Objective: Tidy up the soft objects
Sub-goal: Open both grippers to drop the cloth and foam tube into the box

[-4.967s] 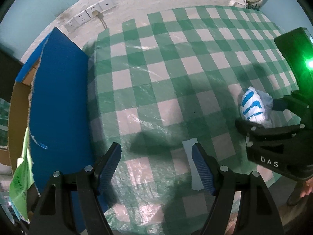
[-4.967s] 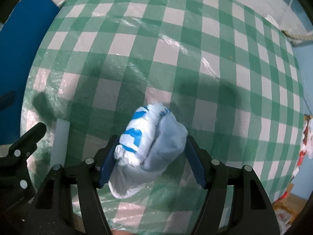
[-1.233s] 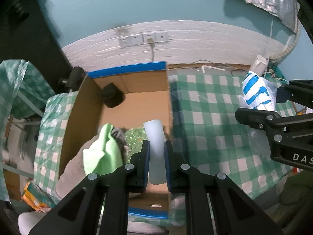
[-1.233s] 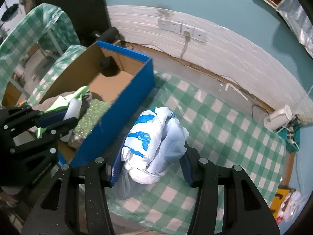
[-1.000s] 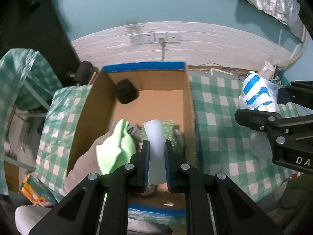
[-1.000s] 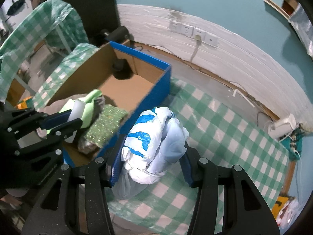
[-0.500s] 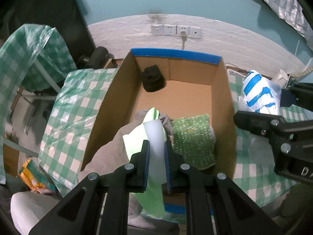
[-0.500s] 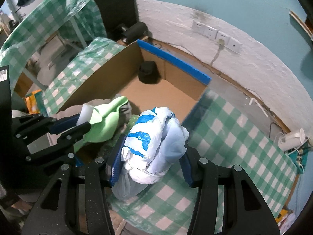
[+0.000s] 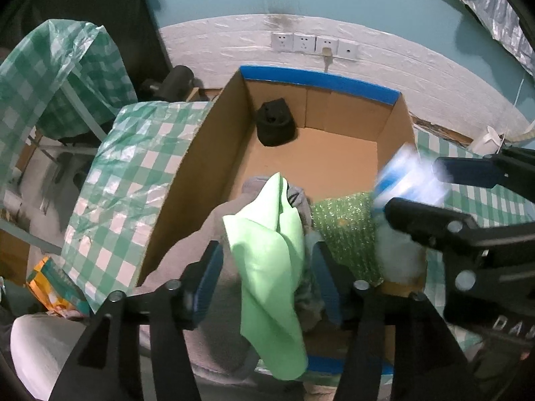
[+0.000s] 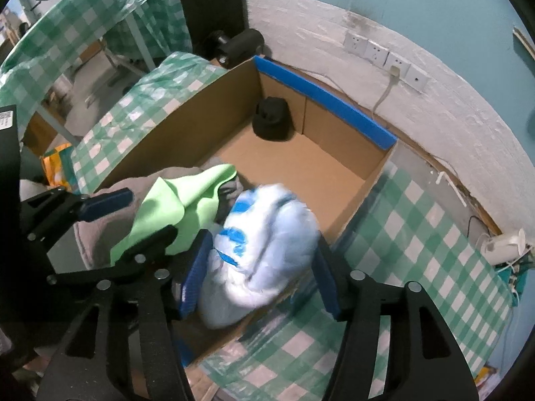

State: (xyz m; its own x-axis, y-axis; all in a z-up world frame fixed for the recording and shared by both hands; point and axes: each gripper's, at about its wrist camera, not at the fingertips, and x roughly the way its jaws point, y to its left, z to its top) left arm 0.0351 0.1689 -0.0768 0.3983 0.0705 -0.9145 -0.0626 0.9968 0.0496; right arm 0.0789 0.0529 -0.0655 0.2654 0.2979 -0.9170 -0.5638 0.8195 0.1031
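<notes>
Hanging blurred between parted jaws, blue-white bundle, over box

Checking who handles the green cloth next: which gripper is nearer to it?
Left. The left gripper straddles the green cloth, with jaws just opened. The right gripper sits beside it, around the blue-and-white bundle.

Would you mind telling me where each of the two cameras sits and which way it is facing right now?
Left wrist: on the left claw, looking steeply down into the cardboard box at the green cloth; the right claw shows at the right edge.
Right wrist: on the right claw, looking down at the blue-and-white bag, blurred between its open fingers; the left claw shows at left.
Shared: box, green cloth, bag, black item, wall sockets.
</notes>
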